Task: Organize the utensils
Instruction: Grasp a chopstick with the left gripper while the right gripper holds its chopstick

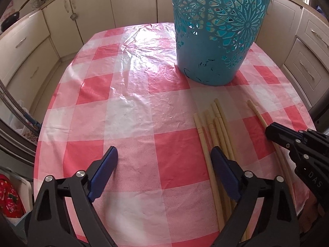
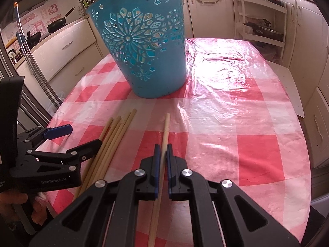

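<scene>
Your right gripper (image 2: 162,150) pinches one chopstick (image 2: 167,123) apart for the basket (image 2: 144,61); left gripper (image 1: 164,156) gapes empty beside the bundle (image 1: 218,127)

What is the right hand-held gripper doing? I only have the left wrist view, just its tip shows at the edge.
Observer: The right hand-held gripper is shut on a single chopstick, lying apart from the bundle.
Operator: Is that stick lifted?
Observer: Cannot tell; its far end points toward the teal basket.
Operator: Anything beyond the basket on that side?
Observer: A white shelf rack stands past the table's far right corner.
</scene>
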`<state>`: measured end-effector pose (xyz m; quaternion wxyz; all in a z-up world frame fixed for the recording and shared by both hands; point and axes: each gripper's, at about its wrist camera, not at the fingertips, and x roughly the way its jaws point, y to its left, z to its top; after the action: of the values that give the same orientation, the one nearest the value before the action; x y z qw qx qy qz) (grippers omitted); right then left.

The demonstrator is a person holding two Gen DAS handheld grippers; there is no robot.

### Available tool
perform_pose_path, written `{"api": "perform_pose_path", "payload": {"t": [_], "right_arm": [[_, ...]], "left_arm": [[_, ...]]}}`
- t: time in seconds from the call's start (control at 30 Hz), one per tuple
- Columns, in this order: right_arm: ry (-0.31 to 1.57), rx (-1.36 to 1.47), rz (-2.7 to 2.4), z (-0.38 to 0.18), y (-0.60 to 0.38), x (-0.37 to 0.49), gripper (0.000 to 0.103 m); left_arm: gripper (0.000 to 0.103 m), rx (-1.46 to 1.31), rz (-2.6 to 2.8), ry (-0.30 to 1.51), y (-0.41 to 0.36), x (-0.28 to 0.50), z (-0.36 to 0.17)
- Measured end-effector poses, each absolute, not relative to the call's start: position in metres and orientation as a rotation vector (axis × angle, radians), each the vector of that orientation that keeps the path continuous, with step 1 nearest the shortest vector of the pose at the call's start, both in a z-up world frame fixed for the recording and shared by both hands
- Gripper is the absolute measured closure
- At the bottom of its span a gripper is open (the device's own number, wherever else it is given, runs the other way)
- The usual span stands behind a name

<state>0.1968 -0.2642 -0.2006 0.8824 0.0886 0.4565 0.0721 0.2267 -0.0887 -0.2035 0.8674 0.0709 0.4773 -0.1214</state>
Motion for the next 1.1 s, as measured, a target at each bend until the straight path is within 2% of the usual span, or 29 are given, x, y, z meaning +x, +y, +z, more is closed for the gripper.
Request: {"api": "perform_pose_path", "payload": {"t": [0.03,0.1,0.13,0.2,0.3,0.47,0.63,0.73,0.77,0.8,1.1], "right_arm": [[0.950,0.184,0.149,-0.201,-0.264,0.197,0.097],[0.949,0.185,0.146,-0.201,-0.264,0.197,0.097],[0.948,0.185,0.145,-0.201,-0.264,0.197,0.097],[0.947,0.185,0.143,-0.201,-0.265,0.197,0.097],[0.944,0.184,0.141,-0.201,-0.264,0.197,0.097],[0.941,0.185,0.137,-0.201,-0.265,0.198,0.097],[0.939,0.175,0.136,-0.201,-0.263,0.198,0.096],[0.938,0.167,0.135,-0.201,-0.262,0.199,0.096],[0.938,0.168,0.135,-0.201,-0.262,0.199,0.096],[0.938,0.169,0.136,-0.201,-0.262,0.199,0.096],[0.933,0.151,0.132,-0.201,-0.260,0.199,0.096]], "left_arm": [[0.027,0.152,-0.262,0.993,-0.089,0.227,-0.202],[0.047,0.156,-0.291,0.985,-0.090,0.227,-0.199],[0.052,0.161,-0.307,0.981,-0.091,0.227,-0.198],[0.074,0.168,-0.344,0.975,-0.092,0.228,-0.197],[0.093,0.190,-0.406,0.970,-0.094,0.233,-0.196],[0.097,0.198,-0.375,0.950,-0.082,0.249,-0.197],[0.095,0.143,-0.318,0.974,-0.066,0.252,-0.197],[0.080,0.178,-0.299,0.973,-0.067,0.249,-0.197],[0.070,0.182,-0.279,0.971,-0.067,0.248,-0.197],[0.065,0.171,-0.272,0.973,-0.065,0.248,-0.197],[0.061,0.164,-0.256,0.972,-0.063,0.247,-0.198]]}}
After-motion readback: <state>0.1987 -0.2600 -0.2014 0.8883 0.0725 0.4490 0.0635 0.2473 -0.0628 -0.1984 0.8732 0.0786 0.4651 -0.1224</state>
